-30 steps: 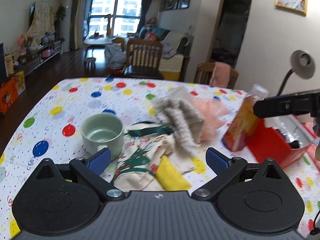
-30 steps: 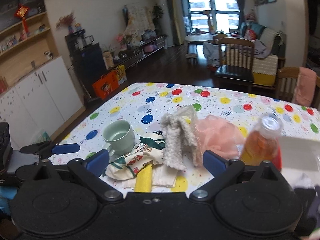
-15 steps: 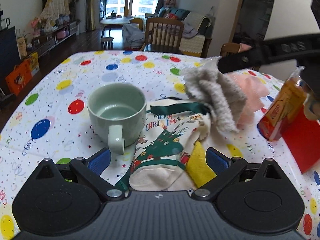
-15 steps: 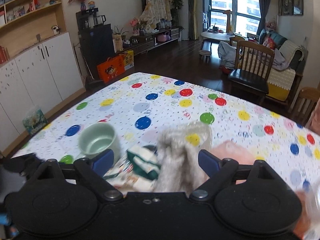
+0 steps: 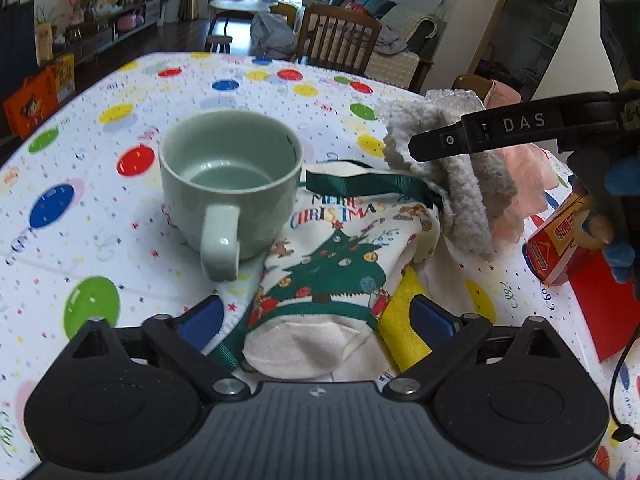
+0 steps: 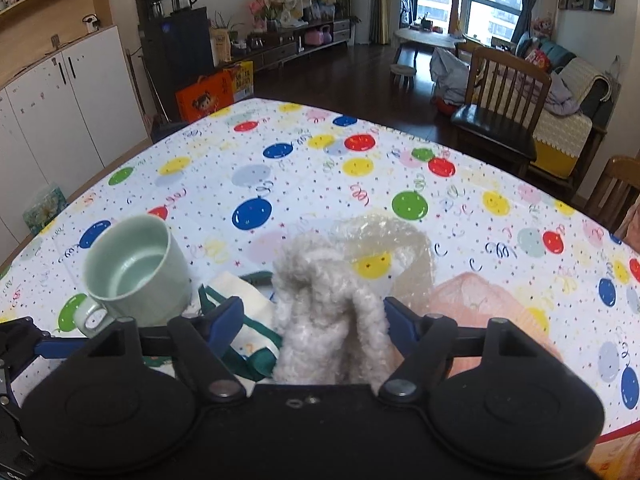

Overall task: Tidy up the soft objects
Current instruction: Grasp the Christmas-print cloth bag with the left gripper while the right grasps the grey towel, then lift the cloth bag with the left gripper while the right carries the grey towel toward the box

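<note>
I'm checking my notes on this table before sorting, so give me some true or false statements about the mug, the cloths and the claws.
1. The green mug stands upright. True.
2. The mug is full of coffee. False: it looks empty.
3. The right claw straddles the fluffy grey cloth. True.
4. The Christmas bag hangs on a chair. False: it lies on the table beside the mug.
5. The left claw is clamped shut. False: it is open around the bag.

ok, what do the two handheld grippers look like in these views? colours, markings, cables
Both match: black bodies with two round housings, black linkage arms on silver pivot pins, blue finger pads. Left gripper has a ribbed grey centre. Right gripper shows a white "DAS" marking on its finger in the left wrist view. A thin black cable hangs beside it.
</note>
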Demonstrator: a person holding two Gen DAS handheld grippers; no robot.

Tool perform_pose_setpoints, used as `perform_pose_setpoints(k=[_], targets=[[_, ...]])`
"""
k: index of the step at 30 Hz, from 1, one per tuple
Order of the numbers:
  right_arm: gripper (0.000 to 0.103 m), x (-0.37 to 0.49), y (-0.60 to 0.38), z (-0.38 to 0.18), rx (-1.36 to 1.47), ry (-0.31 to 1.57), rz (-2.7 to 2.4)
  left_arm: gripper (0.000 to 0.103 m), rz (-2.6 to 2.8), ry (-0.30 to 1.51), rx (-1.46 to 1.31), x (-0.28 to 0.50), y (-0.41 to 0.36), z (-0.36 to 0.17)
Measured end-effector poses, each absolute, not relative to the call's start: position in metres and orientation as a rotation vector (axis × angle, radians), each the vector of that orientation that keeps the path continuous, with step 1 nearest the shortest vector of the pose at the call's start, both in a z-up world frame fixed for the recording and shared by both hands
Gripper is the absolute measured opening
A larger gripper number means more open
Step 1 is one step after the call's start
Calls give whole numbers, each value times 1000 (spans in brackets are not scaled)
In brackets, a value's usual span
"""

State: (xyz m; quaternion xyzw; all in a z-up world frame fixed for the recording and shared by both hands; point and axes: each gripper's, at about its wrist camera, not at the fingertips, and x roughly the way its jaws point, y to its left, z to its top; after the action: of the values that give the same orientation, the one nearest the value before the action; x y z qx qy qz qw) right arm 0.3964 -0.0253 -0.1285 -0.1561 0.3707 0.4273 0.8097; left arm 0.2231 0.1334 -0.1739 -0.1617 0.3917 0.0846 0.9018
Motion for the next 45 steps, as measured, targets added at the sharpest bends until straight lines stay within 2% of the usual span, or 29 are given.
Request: perform_pose_setpoints(k=[5, 6, 13, 17, 19, 21, 33, 45], targets=[[56, 393, -26, -131, -334, 800, 917, 77, 165, 831, -377, 227, 135, -178], [52, 392, -25, -131, -339, 801, 914, 76, 167, 839, -385, 228, 135, -178], [42, 387, -31, -130, -320, 815, 898, 53, 201, 873, -395, 231, 137, -177], [32, 382, -35, -127, -321, 810, 894, 38, 201, 872, -382, 229, 135, -173], [27, 379, -38, -125, -309, 812, 886, 34, 195, 865, -372, 227, 132, -169], [24, 377, -42, -122, -290, 819, 886, 32, 189, 858, -365, 225, 130, -165], [20, 338, -87, -86, -195, 768, 867, 18, 132, 775, -307, 198, 112, -131], [19, 285, -150, -43, -98, 724, 837, 16, 94, 641, -275, 162, 106, -79]])
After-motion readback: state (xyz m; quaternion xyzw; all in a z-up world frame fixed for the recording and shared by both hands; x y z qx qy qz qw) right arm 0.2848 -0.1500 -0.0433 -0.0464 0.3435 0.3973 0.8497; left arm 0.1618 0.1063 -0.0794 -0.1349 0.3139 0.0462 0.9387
